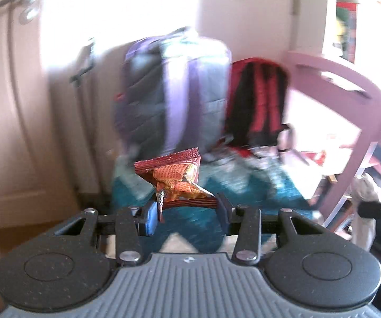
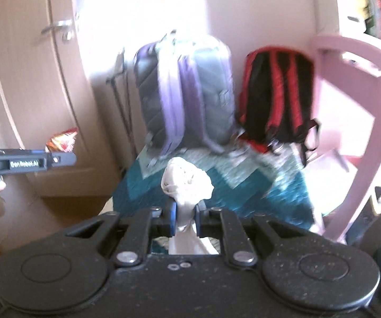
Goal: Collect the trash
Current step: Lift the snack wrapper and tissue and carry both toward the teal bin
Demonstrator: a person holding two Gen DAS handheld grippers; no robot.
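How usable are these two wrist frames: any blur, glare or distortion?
Left wrist view: background backpacks smeared by motion blur, wall blown out white; the snack wrapper in the left gripper stays sharp. Right wrist view: milder blur, same glare, fisheye bending the door; the white bag in the right gripper is readable.

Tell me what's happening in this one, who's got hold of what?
A person is collecting trash with two hand-held grippers. The left gripper is shut on a red and orange snack wrapper; the right gripper is shut on a crumpled white bag. Both are held above a teal patterned blanket, with a purple backpack and a red backpack behind.
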